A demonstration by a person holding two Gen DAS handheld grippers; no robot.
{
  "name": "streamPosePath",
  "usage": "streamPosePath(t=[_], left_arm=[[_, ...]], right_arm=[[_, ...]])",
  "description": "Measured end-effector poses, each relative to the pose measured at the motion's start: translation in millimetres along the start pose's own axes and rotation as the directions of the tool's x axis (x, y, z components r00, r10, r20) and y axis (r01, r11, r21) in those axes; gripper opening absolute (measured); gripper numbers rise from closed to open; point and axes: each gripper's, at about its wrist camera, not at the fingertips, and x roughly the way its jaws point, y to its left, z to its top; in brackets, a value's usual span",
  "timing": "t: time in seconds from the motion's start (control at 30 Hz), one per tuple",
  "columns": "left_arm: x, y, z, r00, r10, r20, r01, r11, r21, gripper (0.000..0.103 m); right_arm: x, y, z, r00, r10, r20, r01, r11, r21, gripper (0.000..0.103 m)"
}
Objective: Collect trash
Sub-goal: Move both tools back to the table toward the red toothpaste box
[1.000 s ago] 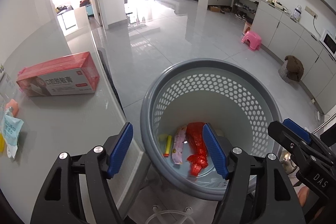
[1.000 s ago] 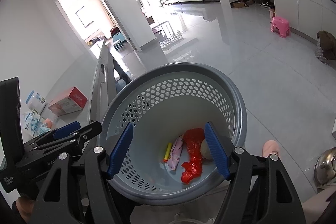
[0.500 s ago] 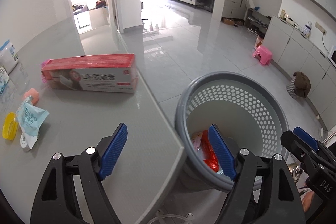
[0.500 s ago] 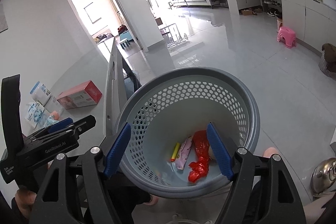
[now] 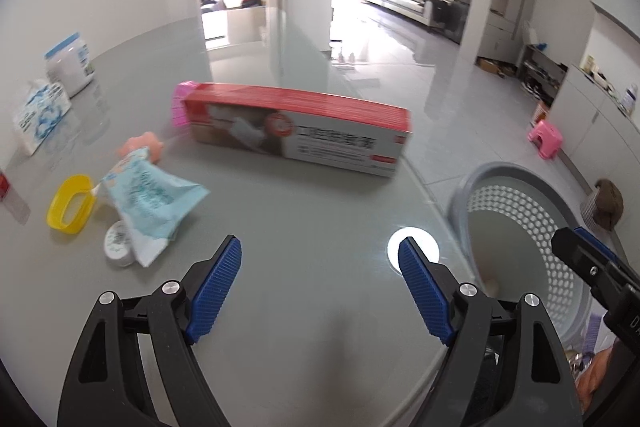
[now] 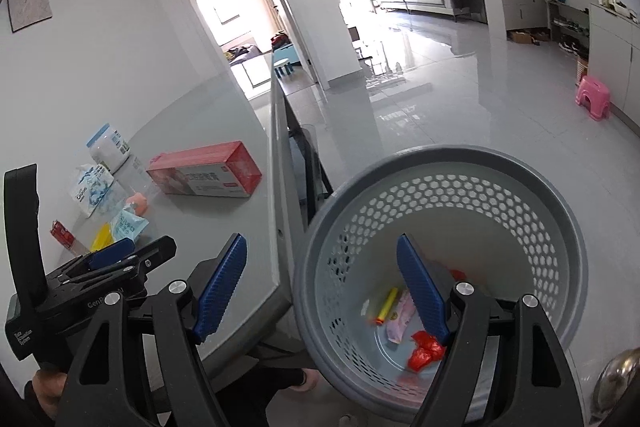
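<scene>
My left gripper (image 5: pixel 320 287) is open and empty above the grey table (image 5: pixel 320 219), facing a long red box (image 5: pixel 296 129). A light blue wrapper (image 5: pixel 150 195), a yellow ring (image 5: pixel 72 203), a small white cap (image 5: pixel 118 243) and a pink lump (image 5: pixel 142 143) lie at the left. My right gripper (image 6: pixel 324 287) is open and empty over the table edge and the grey perforated bin (image 6: pixel 452 267), which holds a red wrapper (image 6: pixel 426 345), a pink wrapper (image 6: pixel 400 317) and a yellow stick (image 6: pixel 386 305). The bin also shows in the left wrist view (image 5: pixel 516 211).
A white jar (image 5: pixel 68 63) and a tissue pack (image 5: pixel 38 115) stand at the table's far left. A small red item (image 6: pixel 62 233) lies near the wall. A pink stool (image 6: pixel 594 97) stands on the floor far right. The table edge (image 6: pixel 280 187) runs beside the bin.
My left gripper has swung left, from over the bin to over the table, bringing the red box and wrappers into view. My right gripper has shifted slightly left and stays open.
</scene>
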Motion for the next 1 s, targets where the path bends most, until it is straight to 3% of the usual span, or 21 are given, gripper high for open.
streamPosePath(t=[0.3, 0.47, 0.77, 1.0], left_arm=[[-4, 60, -3, 0.991, 0.134, 0.004, -0.133, 0.983, -0.124, 0.082], [-4, 89, -5, 0.982, 0.190, -0.010, -0.189, 0.964, -0.190, 0.083], [-5, 118, -8, 0.968, 0.250, -0.033, -0.250, 0.934, -0.255, 0.083], [-4, 125, -8, 0.964, 0.261, -0.043, -0.263, 0.927, -0.267, 0.083]], right_arm=[[55, 54, 44, 0.991, 0.113, -0.073, -0.125, 0.974, -0.188, 0.076], [86, 85, 67, 0.982, 0.136, -0.134, -0.172, 0.932, -0.319, 0.076], [143, 130, 90, 0.954, 0.111, -0.277, -0.244, 0.825, -0.510, 0.076], [187, 148, 85, 0.926, 0.028, -0.377, -0.263, 0.764, -0.589, 0.076]])
